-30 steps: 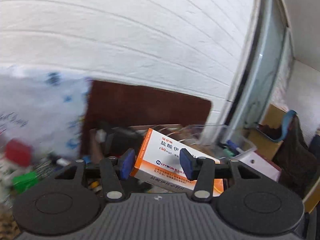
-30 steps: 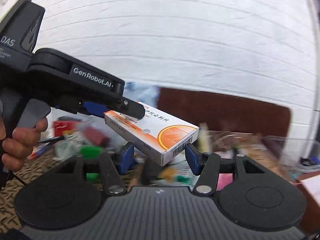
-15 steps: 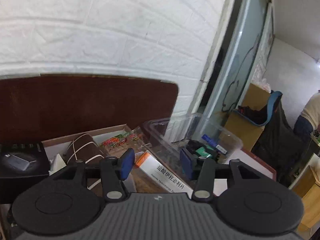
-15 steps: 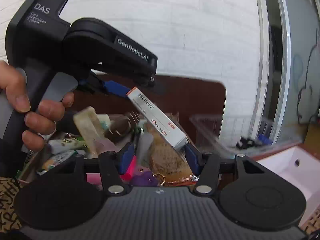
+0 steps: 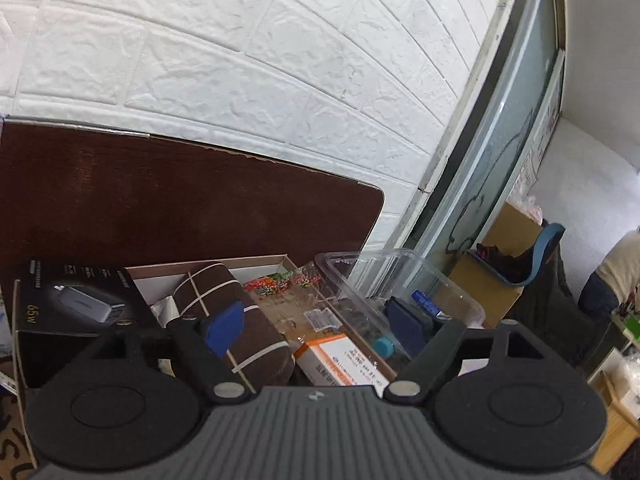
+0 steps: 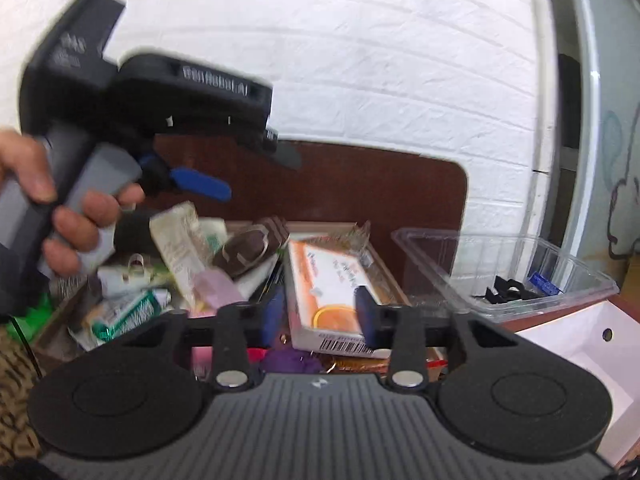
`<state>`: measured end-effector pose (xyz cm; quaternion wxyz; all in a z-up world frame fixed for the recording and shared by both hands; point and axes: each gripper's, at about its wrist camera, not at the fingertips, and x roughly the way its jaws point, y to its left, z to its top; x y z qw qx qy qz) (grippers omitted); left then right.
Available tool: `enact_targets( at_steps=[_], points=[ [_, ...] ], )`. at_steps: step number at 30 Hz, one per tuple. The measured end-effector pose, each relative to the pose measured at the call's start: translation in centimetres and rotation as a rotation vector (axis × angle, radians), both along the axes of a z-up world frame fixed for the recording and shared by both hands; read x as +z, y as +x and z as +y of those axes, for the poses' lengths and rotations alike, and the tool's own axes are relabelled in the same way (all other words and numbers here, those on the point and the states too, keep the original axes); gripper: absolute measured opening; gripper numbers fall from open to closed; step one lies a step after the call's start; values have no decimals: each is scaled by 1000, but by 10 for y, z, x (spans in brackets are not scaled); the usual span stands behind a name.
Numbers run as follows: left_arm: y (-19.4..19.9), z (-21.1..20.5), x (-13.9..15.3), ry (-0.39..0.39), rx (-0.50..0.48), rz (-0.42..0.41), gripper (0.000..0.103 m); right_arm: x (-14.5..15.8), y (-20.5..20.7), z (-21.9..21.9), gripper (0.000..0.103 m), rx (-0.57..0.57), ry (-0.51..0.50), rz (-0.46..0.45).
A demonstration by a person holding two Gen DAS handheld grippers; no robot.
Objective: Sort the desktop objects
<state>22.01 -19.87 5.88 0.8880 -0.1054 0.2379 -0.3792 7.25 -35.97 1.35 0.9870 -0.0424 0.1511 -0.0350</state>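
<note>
The orange and white medicine box (image 6: 332,292) lies flat in the cardboard box of clutter (image 6: 60,320), on other items. It also shows in the left wrist view (image 5: 340,360) below my fingers. My left gripper (image 5: 316,326) is open and empty above it; in the right wrist view it is blurred (image 6: 224,176), up and to the left of the medicine box. My right gripper (image 6: 320,316) is open and empty, its fingers just in front of the medicine box.
A clear plastic tub (image 6: 508,272) with small dark items stands right of the cardboard box, also in the left wrist view (image 5: 400,284). A black charger box (image 5: 72,304), a brown striped pouch (image 5: 236,332), a white tray (image 6: 580,340) and a dark brown board (image 5: 180,208) against the wall.
My left gripper has opened and let go of the medicine box, which now lies in the cardboard box. The left gripper has lifted away to the left.
</note>
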Motion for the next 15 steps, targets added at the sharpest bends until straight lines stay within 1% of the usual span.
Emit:
enact_targets(
  at_steps=[1, 3, 5, 6, 9, 11, 12, 13, 14, 15],
  points=[
    [-3, -3, -1, 17, -3, -15, 86, -2, 5, 0, 28, -5, -8, 8],
    [-8, -6, -3, 47, -8, -37, 90, -3, 17, -5, 28, -14, -14, 12],
    [-13, -6, -4, 66, -8, -47, 98, 0, 25, -5, 27, -4, -5, 21],
    [-16, -5, -3, 70, 0, -49, 99, -1, 32, -6, 27, 1, -2, 36],
    [-26, 1, -2, 77, 15, -58, 100, -7, 45, -2, 27, -6, -64, 24],
    [-36, 7, -1, 84, 24, -65, 100, -5, 40, -1, 28, 4, -65, 20],
    [-42, 12, -1, 88, 33, -67, 101, -2, 34, -1, 28, 17, -46, 13],
    [-48, 16, -1, 88, 42, -68, 101, 1, 25, -1, 34, 25, -26, -5],
    [-55, 21, -1, 89, 53, -68, 102, 5, 15, 0, 54, 28, -14, -26],
    [-63, 27, -3, 89, 63, -66, 103, 7, 3, 2, 62, 26, -10, -50]
  ],
)
